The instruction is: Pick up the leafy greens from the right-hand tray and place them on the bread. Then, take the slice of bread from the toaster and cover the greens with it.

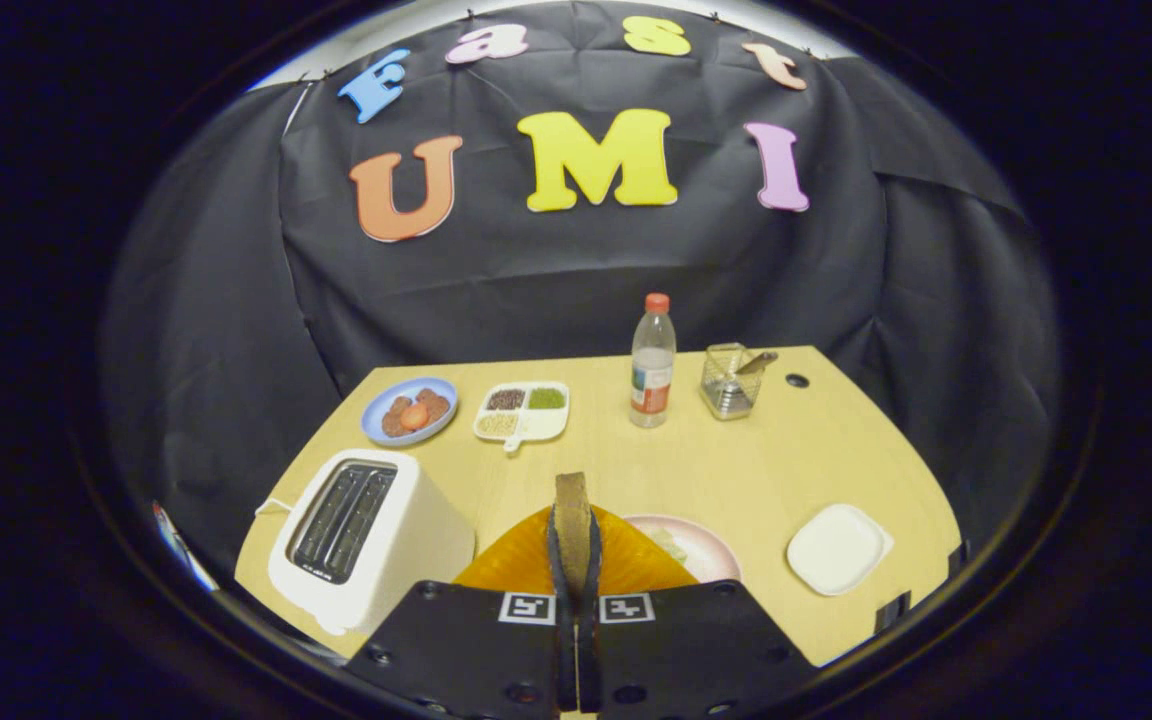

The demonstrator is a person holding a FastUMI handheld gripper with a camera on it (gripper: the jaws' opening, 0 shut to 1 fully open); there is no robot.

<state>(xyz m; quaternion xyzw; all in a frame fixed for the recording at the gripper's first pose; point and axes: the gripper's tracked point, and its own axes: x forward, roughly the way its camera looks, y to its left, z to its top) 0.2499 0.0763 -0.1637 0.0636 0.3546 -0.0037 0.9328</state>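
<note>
Your gripper (573, 560) hangs above the near edge of the wooden table (736, 470), tilted down, its 2 fingers (561, 570) closed on a slice of bread (573, 515) held upright on edge between them. Each finger block carries 1 square black-and-white marker. Directly under the slice lies an orange tray (636, 560), and beside it a pink plate (711, 545) showing a little of the leafy greens (671, 543). The white toaster (366, 535) stands to the left of the fingers, both slots looking dark. An empty white square tray (838, 548) sits to the right. The water bottle (652, 362) beyond has a red-and-white label, too small to read.
</note>
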